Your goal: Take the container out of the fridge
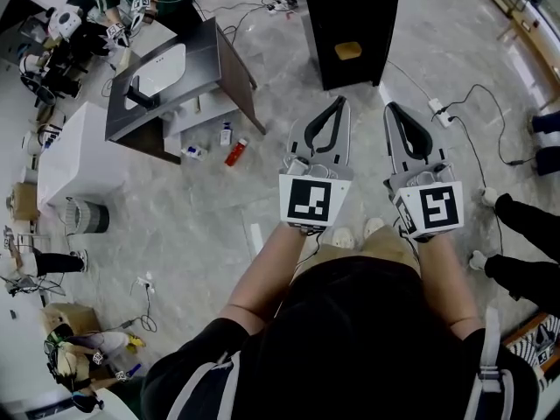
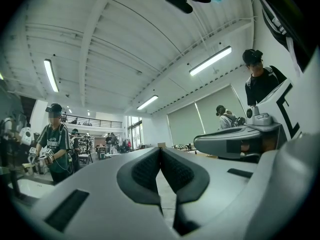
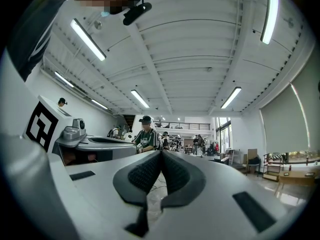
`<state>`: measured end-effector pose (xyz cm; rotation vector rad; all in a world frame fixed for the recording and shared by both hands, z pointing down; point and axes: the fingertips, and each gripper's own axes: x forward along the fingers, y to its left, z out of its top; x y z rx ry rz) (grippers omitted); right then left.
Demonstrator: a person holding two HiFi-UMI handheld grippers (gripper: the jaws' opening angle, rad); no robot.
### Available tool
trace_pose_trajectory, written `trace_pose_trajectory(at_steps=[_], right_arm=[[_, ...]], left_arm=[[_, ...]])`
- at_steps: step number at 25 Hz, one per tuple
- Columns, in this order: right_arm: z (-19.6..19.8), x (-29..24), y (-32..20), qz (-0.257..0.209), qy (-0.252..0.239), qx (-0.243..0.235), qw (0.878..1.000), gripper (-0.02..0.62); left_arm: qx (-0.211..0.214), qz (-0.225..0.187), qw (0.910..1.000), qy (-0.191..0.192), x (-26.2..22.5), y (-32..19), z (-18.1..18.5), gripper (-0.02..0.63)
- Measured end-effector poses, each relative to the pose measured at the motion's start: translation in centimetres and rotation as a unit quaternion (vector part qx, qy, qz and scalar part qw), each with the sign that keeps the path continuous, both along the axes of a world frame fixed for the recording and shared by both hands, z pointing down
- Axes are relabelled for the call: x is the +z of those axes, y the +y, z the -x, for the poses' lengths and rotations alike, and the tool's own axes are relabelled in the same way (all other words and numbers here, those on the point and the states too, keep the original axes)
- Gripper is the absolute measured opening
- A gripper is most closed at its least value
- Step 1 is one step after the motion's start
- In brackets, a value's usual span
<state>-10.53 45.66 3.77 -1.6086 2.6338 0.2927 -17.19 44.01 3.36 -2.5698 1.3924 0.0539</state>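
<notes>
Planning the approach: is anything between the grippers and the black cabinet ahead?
Nothing visible: bare floor lies between the left gripper, the right gripper and the black cabinet. A power strip lies off to the right. No container shows.

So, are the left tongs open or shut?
Shut. In the left gripper view the left tongs touch at their tips, with nothing between them.

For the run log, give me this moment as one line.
left gripper: shut, empty | right gripper: shut, empty | black cabinet: ahead of both, not touched
</notes>
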Motion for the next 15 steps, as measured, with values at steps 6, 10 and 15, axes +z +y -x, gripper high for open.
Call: trace_pose_trajectory(at_steps=[6,10,15], right_arm=[[0.2,0.5,0.0,0.005,0.005,0.003,1.0,0.035],[0.6,0.3,0.3,0.007,0.009,0.004,1.0,0.035],[0.3,0.4,-0.5,0.012,0.013,0.004,1.0,0.035]], left_arm=[[0.006,0.013,0.9999,-0.01,0.7,0.0,0.2,0.023],[0.011,0.011,0.9998,-0.008,0.3,0.1,0.3,0.023],[0.011,0.016,0.9997,-0.013,0.4,-0.9,0.0,0.023]])
